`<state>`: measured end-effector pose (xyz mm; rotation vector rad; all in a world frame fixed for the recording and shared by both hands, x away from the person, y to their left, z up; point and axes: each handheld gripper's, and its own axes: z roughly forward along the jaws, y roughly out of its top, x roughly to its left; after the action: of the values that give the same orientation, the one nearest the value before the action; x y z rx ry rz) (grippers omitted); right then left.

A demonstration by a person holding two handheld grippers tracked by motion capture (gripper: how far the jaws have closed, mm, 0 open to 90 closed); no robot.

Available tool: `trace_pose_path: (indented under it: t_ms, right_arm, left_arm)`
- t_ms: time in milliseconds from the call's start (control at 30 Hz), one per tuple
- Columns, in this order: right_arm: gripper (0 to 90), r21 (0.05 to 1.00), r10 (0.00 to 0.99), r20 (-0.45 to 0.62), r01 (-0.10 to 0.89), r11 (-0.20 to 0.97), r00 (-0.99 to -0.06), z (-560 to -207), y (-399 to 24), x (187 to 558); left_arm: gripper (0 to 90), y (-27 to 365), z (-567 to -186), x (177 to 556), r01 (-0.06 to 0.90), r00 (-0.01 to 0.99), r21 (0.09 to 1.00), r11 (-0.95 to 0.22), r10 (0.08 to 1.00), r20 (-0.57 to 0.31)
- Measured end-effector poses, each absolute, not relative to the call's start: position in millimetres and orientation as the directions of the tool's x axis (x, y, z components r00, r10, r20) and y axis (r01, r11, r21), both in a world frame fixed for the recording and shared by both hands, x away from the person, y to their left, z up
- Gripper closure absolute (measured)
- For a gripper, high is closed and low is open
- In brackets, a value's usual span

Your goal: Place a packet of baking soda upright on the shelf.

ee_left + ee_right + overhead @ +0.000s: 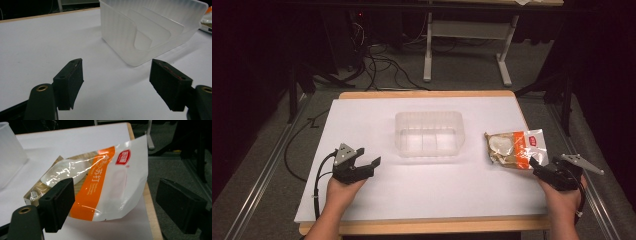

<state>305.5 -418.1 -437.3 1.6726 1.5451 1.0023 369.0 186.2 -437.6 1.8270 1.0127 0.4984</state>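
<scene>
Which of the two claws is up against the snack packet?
The right claw, open at the near edge of the orange-banded snack packet. The left claw is open over bare tabletop, short of the clear bin.

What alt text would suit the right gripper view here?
The right gripper, jaws open, faces a snack packet with an orange band, lying at the white table's edge. The packet's near edge lies between the jaws, untouched. A translucent plastic bin stands far left.
</scene>
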Motion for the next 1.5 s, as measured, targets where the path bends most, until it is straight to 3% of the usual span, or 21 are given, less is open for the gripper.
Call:
trace_pose_path:
  t_ms: [600,633,733,867,900,1033,1500]
  right_arm:
    - [24.0,0.807,0.980,0.199,0.565,-0.169,0.008,-459.9,-412.7,326.5]
    - [29.4,0.806,0.979,0.204,0.568,-0.165,-0.006,-462.2,-410.5,327.6]
    - [33.6,0.811,0.980,0.201,0.563,-0.161,-0.008,-462.6,-409.9,327.7]
    - [47.5,0.837,0.976,0.215,0.522,-0.167,-0.034,-458.5,-410.1,324.0]
    - [54.9,0.846,0.973,0.226,0.503,-0.175,-0.041,-457.0,-409.3,322.7]
    - [65.3,0.871,0.976,0.211,0.464,-0.161,-0.057,-451.8,-401.3,323.7]
    - [83.1,0.912,0.973,0.215,0.373,-0.171,-0.080,-438.1,-386.3,333.5]
  left_arm:
    - [27.8,184.6,-438.9,370.0,0.429,0.578,0.877,-0.216,0.812,-0.082]
    - [27.8,184.6,-438.8,369.9,0.427,0.578,0.878,-0.216,0.812,-0.082]
    - [27.8,184.8,-438.4,369.6,0.425,0.579,0.879,-0.215,0.811,-0.081]
    - [27.9,184.4,-438.9,369.9,0.426,0.580,0.878,-0.220,0.811,-0.079]
    - [27.9,183.1,-439.6,370.2,0.427,0.583,0.875,-0.227,0.809,-0.075]
    - [28.0,180.9,-440.1,370.4,0.426,0.586,0.873,-0.237,0.807,-0.067]
    - [28.0,182.0,-439.5,369.4,0.425,0.584,0.874,-0.235,0.809,-0.067]
